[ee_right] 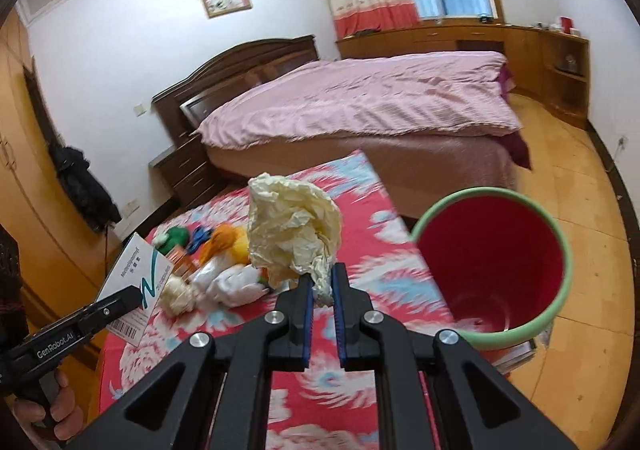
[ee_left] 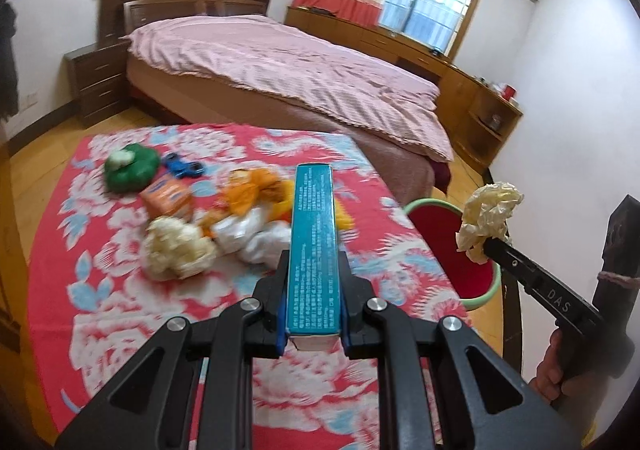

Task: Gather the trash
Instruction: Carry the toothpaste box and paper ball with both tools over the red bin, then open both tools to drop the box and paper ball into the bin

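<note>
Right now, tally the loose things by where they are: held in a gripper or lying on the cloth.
Held in a gripper: 2, a teal box and a paper wad
Lying on the cloth: 6, green toy, blue spinner, orange box, orange wrapper, paper ball, white bag
Total: 8
</note>
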### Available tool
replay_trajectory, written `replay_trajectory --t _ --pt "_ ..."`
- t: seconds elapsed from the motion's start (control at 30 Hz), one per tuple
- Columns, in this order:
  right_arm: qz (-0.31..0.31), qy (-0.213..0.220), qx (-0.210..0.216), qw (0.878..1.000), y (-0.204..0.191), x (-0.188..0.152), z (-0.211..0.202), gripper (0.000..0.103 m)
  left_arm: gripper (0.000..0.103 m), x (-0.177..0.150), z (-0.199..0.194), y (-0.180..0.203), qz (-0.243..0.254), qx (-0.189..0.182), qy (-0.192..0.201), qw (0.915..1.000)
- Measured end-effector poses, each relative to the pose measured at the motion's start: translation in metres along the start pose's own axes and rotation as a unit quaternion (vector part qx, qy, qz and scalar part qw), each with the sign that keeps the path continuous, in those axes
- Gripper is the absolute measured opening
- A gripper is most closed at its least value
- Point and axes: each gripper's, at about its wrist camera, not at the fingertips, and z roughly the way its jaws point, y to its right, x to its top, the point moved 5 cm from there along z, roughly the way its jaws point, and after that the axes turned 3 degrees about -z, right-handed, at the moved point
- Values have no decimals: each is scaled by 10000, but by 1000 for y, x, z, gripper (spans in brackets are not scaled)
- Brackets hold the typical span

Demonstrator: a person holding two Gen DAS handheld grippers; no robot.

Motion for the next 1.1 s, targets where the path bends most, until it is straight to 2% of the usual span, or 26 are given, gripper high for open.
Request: replay_trajectory --t 0.27,0.47,0.77,1.0,1.03,1.1 --pt "448 77 -459 9979 68 8 -5 11 18 6 40 61 401 -459 -378 9974" --pt "708 -31 -757 9946 111 6 9 11 18 5 77 105 739 -630 -651 9931" --pt "1202 -350 -866 9884 167 -11 34 11 18 -12 140 160 1135 -1022 -1137 9817" --pt "1622 -517 -861 9816 198 -26 53 14 19 -19 180 181 1274 -1143 -1395 9753" --pt "1651 -506 -879 9810 202 -27 54 14 21 -19 182 183 1281 -1137 -1394 9753" --pt "1736 -482 -933 9792 208 -29 55 17 36 -17 186 183 1247 -1083 -1386 9765"
